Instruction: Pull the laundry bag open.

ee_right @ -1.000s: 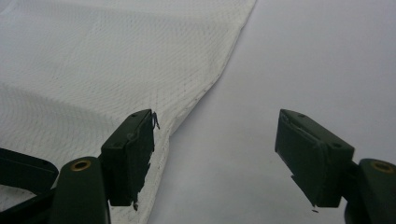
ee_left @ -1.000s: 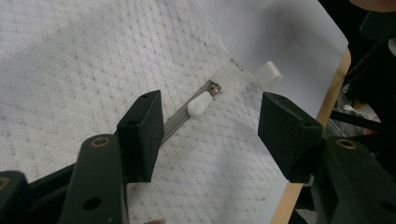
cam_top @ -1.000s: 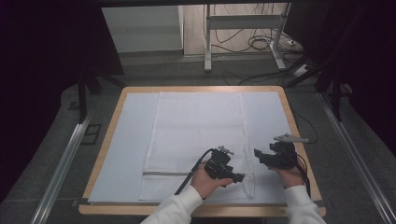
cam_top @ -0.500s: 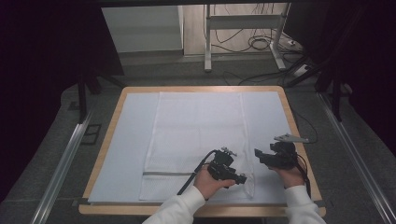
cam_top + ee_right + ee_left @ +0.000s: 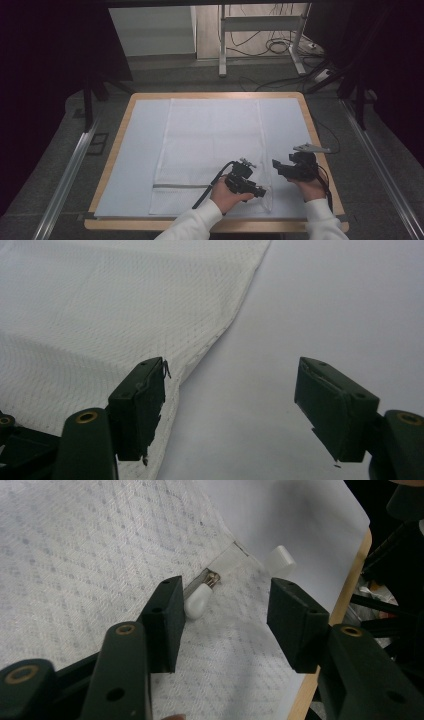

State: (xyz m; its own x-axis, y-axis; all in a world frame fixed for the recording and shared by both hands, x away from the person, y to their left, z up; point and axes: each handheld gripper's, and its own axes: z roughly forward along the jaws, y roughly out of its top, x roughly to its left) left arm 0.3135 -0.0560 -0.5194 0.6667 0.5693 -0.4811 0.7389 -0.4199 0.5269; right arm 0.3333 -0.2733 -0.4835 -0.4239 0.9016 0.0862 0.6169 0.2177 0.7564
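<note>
A white mesh bag lies flat on the table's pale sheet, its grey zipper line near the front edge. My left gripper hovers low over the zipper's right end. In the left gripper view its jaws have just been closing around the zipper pull, a metal slider with a white tab. The tab lies beside the left pad and nothing presses on it. My right gripper stands open over the bag's right edge, nothing between its fingers.
A small white cap-like piece sits on the sheet just past the bag's corner. The table's wooden rim runs close on the right. Metal rails flank the table, and cables lie on the floor beyond.
My left gripper has edged slightly to the right along the zipper line. The right gripper has stayed where it was.
</note>
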